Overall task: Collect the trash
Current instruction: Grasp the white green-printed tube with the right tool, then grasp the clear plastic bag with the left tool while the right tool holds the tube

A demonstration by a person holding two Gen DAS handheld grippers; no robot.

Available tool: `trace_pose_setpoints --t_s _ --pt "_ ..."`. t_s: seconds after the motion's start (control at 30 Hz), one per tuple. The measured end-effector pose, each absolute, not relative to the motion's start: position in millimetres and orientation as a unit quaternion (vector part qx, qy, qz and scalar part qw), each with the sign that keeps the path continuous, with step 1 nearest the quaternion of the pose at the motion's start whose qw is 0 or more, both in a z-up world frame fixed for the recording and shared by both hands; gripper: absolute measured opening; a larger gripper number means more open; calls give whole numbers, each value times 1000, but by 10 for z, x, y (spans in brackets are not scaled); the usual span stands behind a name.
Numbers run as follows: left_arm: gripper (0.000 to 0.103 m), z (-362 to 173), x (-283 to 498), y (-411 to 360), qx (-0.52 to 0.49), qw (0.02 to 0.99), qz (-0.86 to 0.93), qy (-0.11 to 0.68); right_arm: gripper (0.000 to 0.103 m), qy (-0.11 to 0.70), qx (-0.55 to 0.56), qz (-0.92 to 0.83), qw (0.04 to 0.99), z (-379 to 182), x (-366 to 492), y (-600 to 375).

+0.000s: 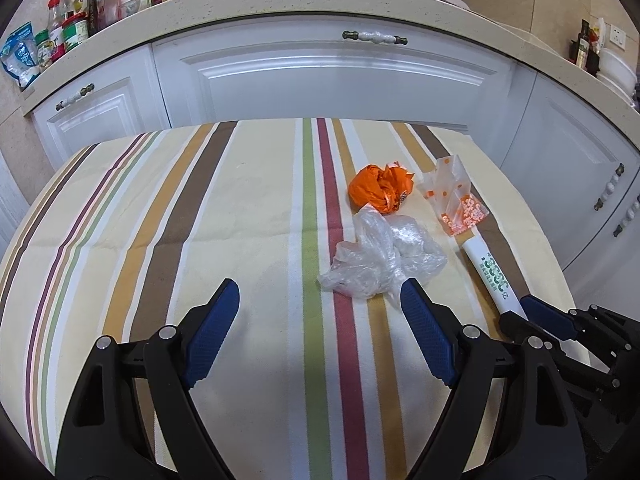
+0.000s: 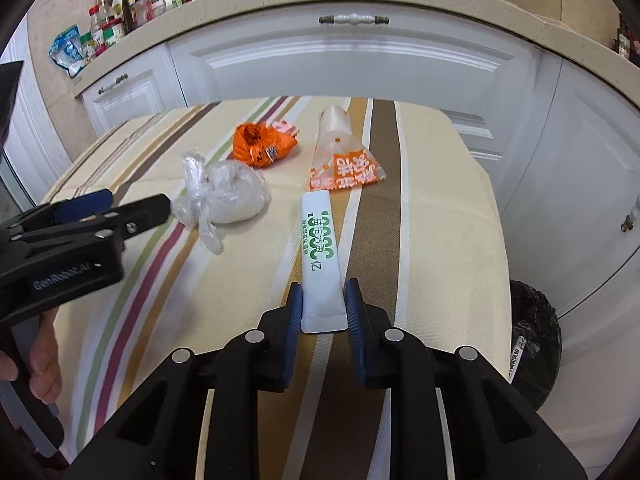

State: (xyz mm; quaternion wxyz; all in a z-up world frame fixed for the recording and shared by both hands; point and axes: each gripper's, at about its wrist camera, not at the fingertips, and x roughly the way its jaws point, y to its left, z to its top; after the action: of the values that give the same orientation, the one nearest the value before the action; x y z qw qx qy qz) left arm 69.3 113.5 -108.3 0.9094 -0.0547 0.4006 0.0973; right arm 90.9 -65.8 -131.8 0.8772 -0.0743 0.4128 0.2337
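Four pieces of trash lie on the striped tablecloth (image 1: 200, 220): a crumpled orange wrapper (image 1: 378, 190) (image 2: 260, 144), a clear plastic bag (image 1: 380, 256) (image 2: 224, 196), a clear packet with orange print (image 1: 454, 196) (image 2: 344, 160), and a long white sachet with green print (image 1: 494, 276) (image 2: 320, 248). My right gripper (image 2: 325, 306) (image 1: 520, 310) is shut on the near end of the white sachet, which rests flat on the cloth. My left gripper (image 1: 320, 292) (image 2: 136, 202) stands open just short of the clear plastic bag, with nothing between its fingers.
A dark bin with a black liner (image 2: 534, 344) stands on the floor past the table's right edge. White cabinets (image 1: 332, 76) and a speckled counter (image 1: 280, 4) run behind the table. Bottles and jars (image 1: 72, 24) crowd the counter's left end.
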Motion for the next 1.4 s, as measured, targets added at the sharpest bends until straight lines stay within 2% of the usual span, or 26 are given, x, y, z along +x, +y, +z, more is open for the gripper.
trace_pose_setpoints --t_s 0.37,0.43,0.5,0.53,0.6,0.63,0.67,0.7,1.4 --pt "81 -1167 929 1011 -56 911 70 403 23 394 -58 219 891 -1233 870 -800" --pt "78 -1190 968 1038 -68 908 67 409 23 393 -56 217 892 -1234 876 -830" --pt "60 -1192 976 1064 -75 907 64 410 23 393 -55 215 892 -1233 884 -855" --pt "56 -1193 981 1074 -77 906 61 411 23 393 -55 214 893 -1233 886 -860" --pt "34 -1210 985 1088 -79 905 54 414 23 393 -53 213 893 -1236 896 -873" --pt "31 -1225 988 1091 -81 904 48 417 23 393 -52 213 893 -1240 895 -875" --pt "23 -1242 987 1091 -82 903 44 420 23 393 -51 213 893 -1246 898 -877" --pt "12 -1255 984 1087 -82 902 41 421 23 393 -51 213 893 -1251 899 -879" --pt "9 -928 519 1052 -64 921 65 379 23 362 -38 191 912 -1104 767 -996"
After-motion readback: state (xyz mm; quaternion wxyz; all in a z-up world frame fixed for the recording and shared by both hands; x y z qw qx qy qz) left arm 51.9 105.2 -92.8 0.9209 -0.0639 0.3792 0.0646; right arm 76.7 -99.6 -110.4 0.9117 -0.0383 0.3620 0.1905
